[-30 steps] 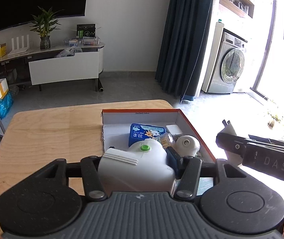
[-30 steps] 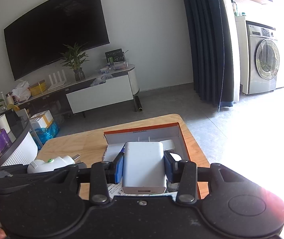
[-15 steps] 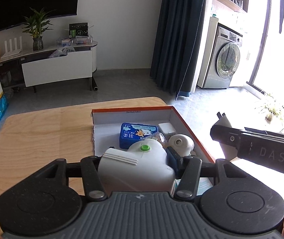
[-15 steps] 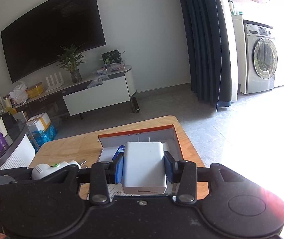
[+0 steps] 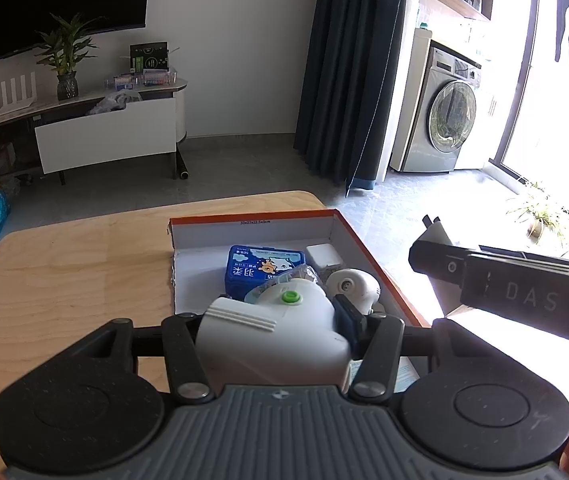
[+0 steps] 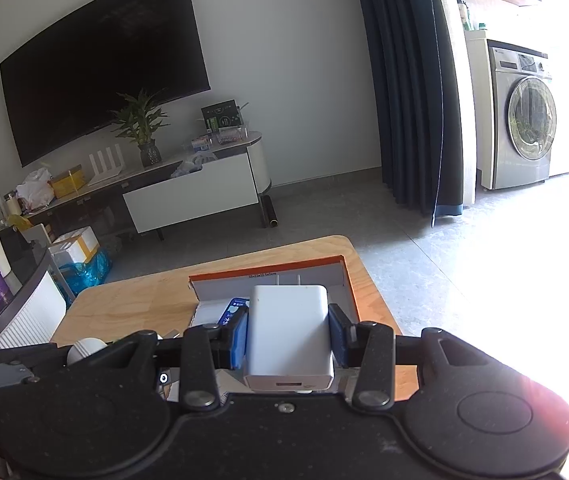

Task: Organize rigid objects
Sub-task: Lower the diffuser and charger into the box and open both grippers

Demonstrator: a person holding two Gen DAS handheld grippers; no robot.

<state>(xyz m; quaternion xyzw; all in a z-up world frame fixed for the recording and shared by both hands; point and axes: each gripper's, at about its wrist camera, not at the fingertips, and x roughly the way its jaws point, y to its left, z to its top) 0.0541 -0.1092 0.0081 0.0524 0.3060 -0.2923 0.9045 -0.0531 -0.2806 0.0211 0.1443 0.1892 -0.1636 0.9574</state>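
My left gripper (image 5: 272, 320) is shut on a white plug-in device with a green button (image 5: 272, 332), held above the near end of an orange-edged cardboard box (image 5: 252, 218) on the wooden table (image 5: 68, 272). In the box lie a blue tin (image 5: 262, 266), a small white cube (image 5: 322, 254) and a round white device (image 5: 350, 286). My right gripper (image 6: 289, 336) is shut on a white wall charger (image 6: 289, 332), prongs forward, above the same box (image 6: 268, 274). The right gripper also shows at the right of the left wrist view (image 5: 504, 284).
The table's far edge (image 5: 164, 208) drops to a grey floor. A TV stand (image 6: 188, 196) with a plant stands against the back wall. A washing machine (image 5: 444, 120) is at the right. A round side table with clutter (image 6: 0, 292) is at the left.
Both grippers have drifted slightly over the box, still holding their objects. The view has shifted a little; the box's contents have not moved.
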